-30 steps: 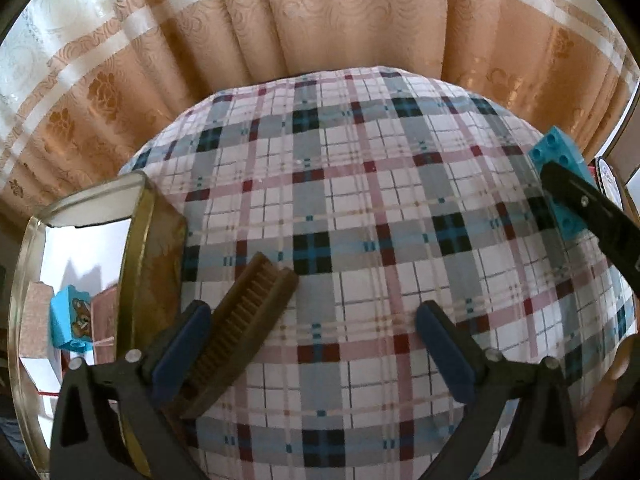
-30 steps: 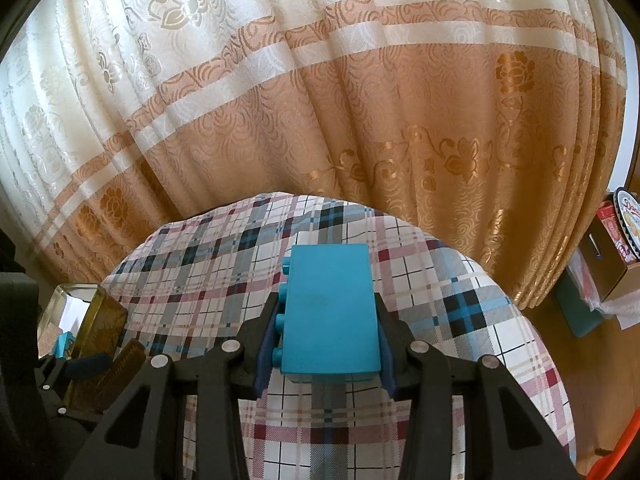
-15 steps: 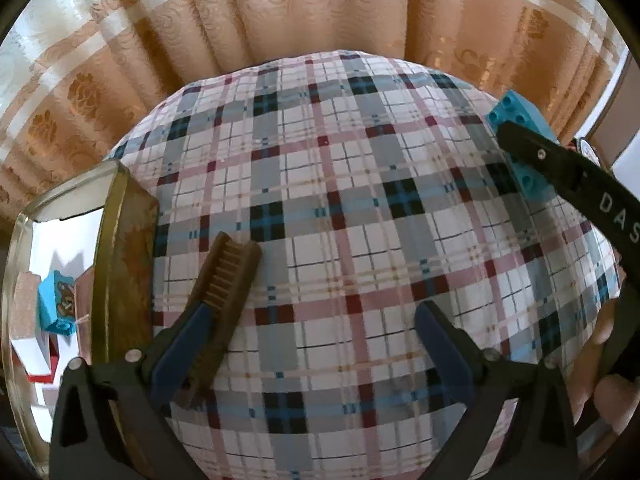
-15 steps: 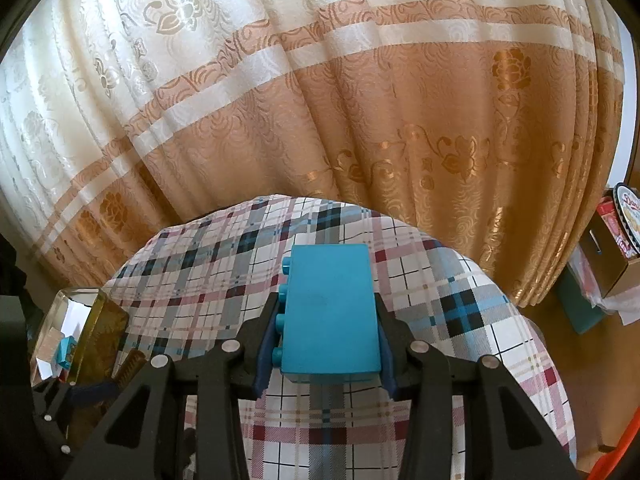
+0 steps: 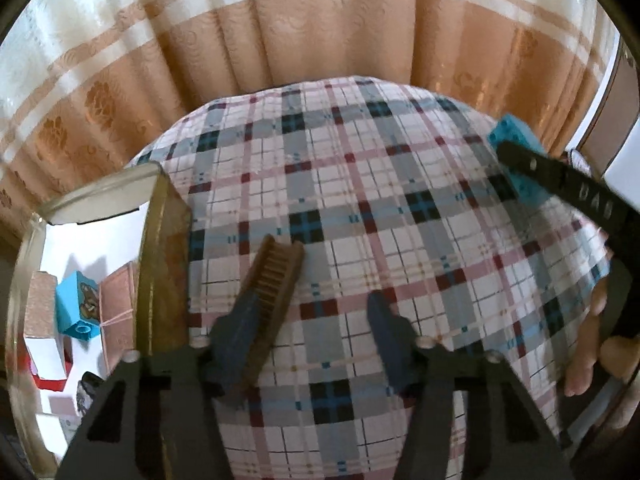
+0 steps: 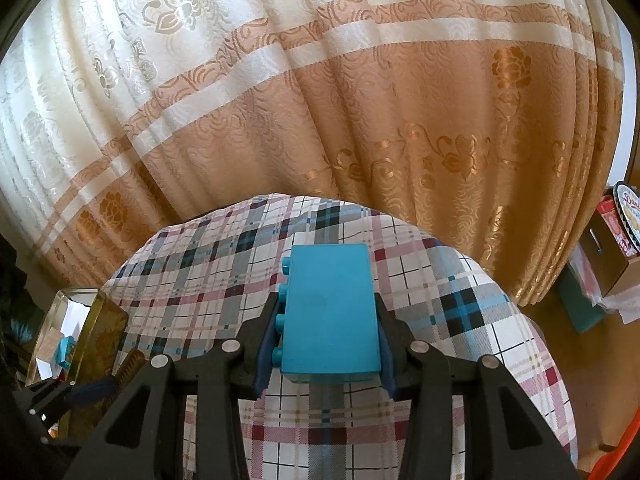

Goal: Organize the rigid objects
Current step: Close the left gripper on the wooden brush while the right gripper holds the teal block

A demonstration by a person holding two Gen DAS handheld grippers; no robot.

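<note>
Cloth [image 5: 400, 184] open ahead — tin [image 5: 160, 264] blocks left.

Left wrist camera is looking steeply down, close over the table [image 5: 360, 208], facing the curtain [image 5: 320, 28] beyond its far edge; the tin [image 5: 160, 264] is sitting at the table's left edge. Right wrist camera is tilting down less, taking in more curtain. Both views are sharing the table, curtain, tin and the blue block [image 6: 332, 316].
</note>
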